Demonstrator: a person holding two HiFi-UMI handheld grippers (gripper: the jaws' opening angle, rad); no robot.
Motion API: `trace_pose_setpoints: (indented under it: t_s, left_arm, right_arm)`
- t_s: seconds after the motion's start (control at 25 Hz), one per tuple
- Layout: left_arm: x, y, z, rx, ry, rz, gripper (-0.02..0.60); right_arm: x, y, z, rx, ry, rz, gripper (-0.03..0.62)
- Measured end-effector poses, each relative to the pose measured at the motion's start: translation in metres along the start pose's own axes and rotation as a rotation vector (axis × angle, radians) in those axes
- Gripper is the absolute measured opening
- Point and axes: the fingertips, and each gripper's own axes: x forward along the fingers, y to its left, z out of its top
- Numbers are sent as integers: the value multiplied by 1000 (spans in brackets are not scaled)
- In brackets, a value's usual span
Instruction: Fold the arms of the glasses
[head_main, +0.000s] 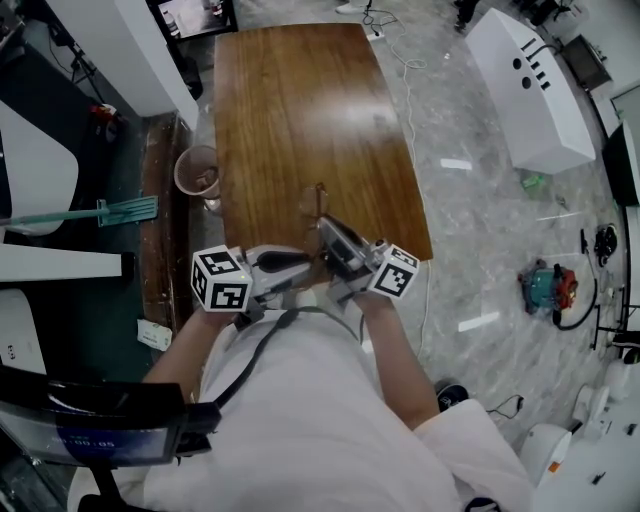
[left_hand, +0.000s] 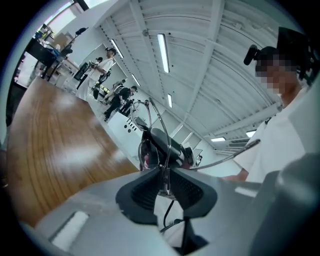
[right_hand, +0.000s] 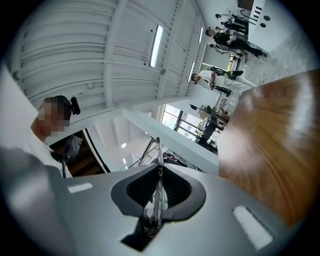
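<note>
Thin wire-rimmed glasses (head_main: 314, 206) hang in the air over the near edge of the wooden table (head_main: 300, 100), held between both grippers. My left gripper (head_main: 303, 262) comes in from the left, and its pads close on a thin piece of the frame (left_hand: 164, 172). One lens (left_hand: 149, 150) and a long arm (left_hand: 225, 156) stick out beyond the pads. My right gripper (head_main: 333, 238) comes in from the right and is shut on the frame (right_hand: 158, 192), which I see edge-on between its pads. The right gripper (left_hand: 167, 145) also shows in the left gripper view, just behind the lens.
A round brownish pot (head_main: 197, 172) stands off the table's left edge, with a green mop head (head_main: 128, 209) on the floor further left. A white cabinet (head_main: 530, 90) and a blue and red machine (head_main: 548, 285) stand on the floor to the right. People (left_hand: 112, 95) stand far off.
</note>
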Motion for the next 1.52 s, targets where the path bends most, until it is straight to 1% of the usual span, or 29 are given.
trace_pose_setpoints:
  t_s: [0.04,0.12,0.16,0.2,0.24,0.28,0.36,0.4,0.44,0.52,0.68,0.84,0.96,1.04,1.08,1.16,1.2,1.28,1.32,1.36,1.4,1.48,1.52]
  left_arm:
    - [-5,1,0,3,-8,11,78]
    - [-16,5,3,10,-39,30,77]
    - [-20,4,7,14,-62,32,70]
    - [-23,2,12,20,-89,24,50]
    - [-23,-3,18,24,-115,5,18]
    - [-21,-9,23,22,-137,-21,6]
    - [-14,-18,28,-2,-165,-71,6]
    - [-10,-20,29,-18,-172,-85,6]
    - [-8,-20,29,-27,-175,-88,6]
    - [-5,-18,26,-20,-169,-73,6]
    - [0,-12,21,-4,-154,-33,5]
    - [-3,-15,18,-13,-156,-38,5]
    - [-15,-16,16,-8,-168,-35,6]
    - [-25,-15,15,21,-176,-5,6]
    - [-30,-15,16,50,-178,21,6]
    - [-36,-20,19,137,-179,67,6]
    - [-37,-26,22,190,-179,74,6]
    - [-35,-41,28,288,-173,67,8]
    - [-31,-48,31,324,-165,61,32]
    - [-27,-53,32,348,-157,56,81]
    - [-24,-56,34,362,-153,53,103]
    - [-21,-59,38,371,-165,54,96]
    - [-21,-60,41,369,-176,57,81]
  right_arm:
    - [-1,-2,2,-4,-7,-8,32]
    - [-2,-6,5,-5,-23,-22,32]
    - [-2,-7,7,-3,-33,-27,32]
    - [-2,-6,9,-3,-44,-35,32]
    - [-3,-5,10,-6,-57,-45,32]
    - [-3,-3,12,-12,-71,-58,32]
    - [-4,0,15,-28,-105,-88,32]
    - [-3,2,15,-30,-122,-96,32]
    - [-2,4,15,-29,-136,-97,32]
    - [2,9,13,-30,-149,-95,32]
    - [4,15,8,-46,-142,-119,31]
    - [0,15,7,-59,-148,-147,31]
    - [-5,11,8,-46,-169,-157,31]
    - [-10,8,12,-47,-185,-174,31]
    - [-13,7,14,-41,-195,-183,31]
    - [-19,3,18,-22,-219,-216,31]
    - [-21,0,20,-14,-230,-235,31]
    - [-21,-4,23,-5,-247,-257,31]
    - [-19,-4,24,-3,-252,-258,31]
    - [-17,-3,25,0,-257,-255,31]
    - [-14,-1,24,1,-259,-250,31]
    - [-8,3,22,-1,-257,-239,31]
    - [-7,4,20,-1,-254,-235,31]
